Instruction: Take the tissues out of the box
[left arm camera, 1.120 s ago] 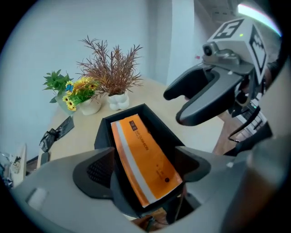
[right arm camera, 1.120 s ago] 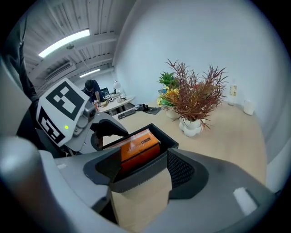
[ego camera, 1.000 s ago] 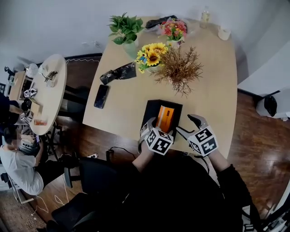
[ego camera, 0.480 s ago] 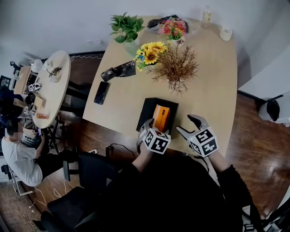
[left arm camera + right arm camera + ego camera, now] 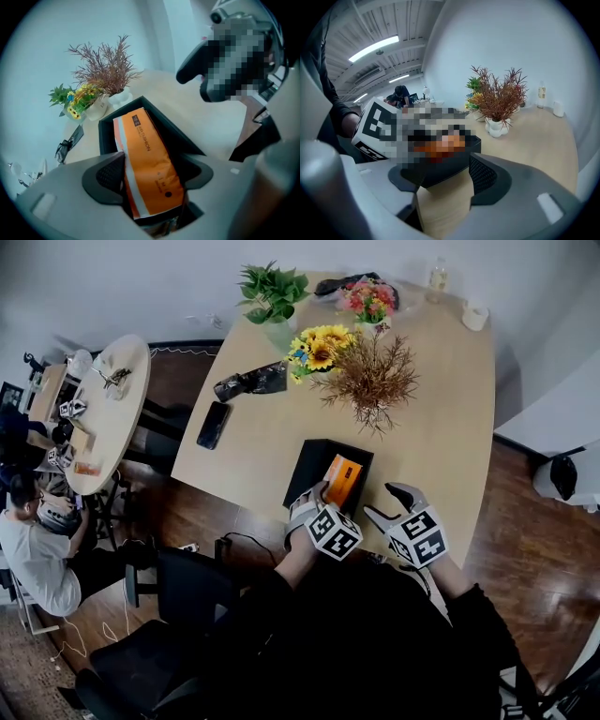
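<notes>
An open black box (image 5: 302, 468) lies on the wooden table near its front edge, with an orange tissue pack (image 5: 341, 481) sticking up out of it. My left gripper (image 5: 315, 496) is at the box's near end. In the left gripper view the pack (image 5: 146, 154) stands between the jaws of the left gripper (image 5: 152, 176), which are closing; the left pad (image 5: 110, 176) touches its white edge and the right pad sits just off it. My right gripper (image 5: 386, 503) hovers just right of the box, jaws closing on nothing, with the box (image 5: 450, 161) ahead of it.
Behind the box stand a vase of dried twigs (image 5: 372, 382), sunflowers (image 5: 317, 345) and a green plant (image 5: 274, 292). A phone (image 5: 213, 425) and a black wrapper (image 5: 251, 382) lie at the left. People sit at a round table (image 5: 103, 418) at the far left.
The left gripper has edged a little further onto the near end of the orange pack and its jaws have narrowed. The right gripper has stayed beside the box.
</notes>
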Tool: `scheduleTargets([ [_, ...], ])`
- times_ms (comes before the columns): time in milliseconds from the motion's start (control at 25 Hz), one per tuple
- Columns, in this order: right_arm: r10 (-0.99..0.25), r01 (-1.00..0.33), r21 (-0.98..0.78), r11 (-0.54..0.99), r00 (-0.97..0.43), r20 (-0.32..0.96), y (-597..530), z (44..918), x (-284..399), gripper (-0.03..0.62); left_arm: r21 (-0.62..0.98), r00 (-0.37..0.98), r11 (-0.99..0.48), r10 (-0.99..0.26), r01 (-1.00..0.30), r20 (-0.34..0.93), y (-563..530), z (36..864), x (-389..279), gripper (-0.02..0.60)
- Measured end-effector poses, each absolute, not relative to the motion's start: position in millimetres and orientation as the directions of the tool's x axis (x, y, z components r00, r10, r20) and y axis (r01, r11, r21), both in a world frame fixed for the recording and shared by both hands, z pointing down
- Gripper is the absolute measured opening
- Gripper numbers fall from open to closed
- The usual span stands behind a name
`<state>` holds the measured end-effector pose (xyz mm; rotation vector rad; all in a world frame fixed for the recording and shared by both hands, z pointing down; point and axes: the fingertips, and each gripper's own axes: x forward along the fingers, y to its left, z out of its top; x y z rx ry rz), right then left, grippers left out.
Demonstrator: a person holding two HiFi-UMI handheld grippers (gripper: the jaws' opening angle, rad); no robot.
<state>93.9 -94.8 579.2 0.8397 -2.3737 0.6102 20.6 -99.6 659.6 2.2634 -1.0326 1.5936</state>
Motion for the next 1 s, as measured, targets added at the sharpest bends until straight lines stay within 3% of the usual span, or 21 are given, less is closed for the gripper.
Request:
scheduleTargets([
  [320,-0.461,-0.717,-0.226,0.66,-0.623,0.632,-88.5,579.4,93.8,0.262,-0.081,0.303,-0.729,-0.38,-0.68,0.874,-103.9,646.6,17.4,0.27],
  [1000,-0.563,-0.822,-0.256,0.508,-0.542,0.623,-90.1,571.1,101.7,0.252,0.08,0.564,-0.725,-0.456,-0.684,0.688,-101.9,515.2,-8.1,0.27],
])
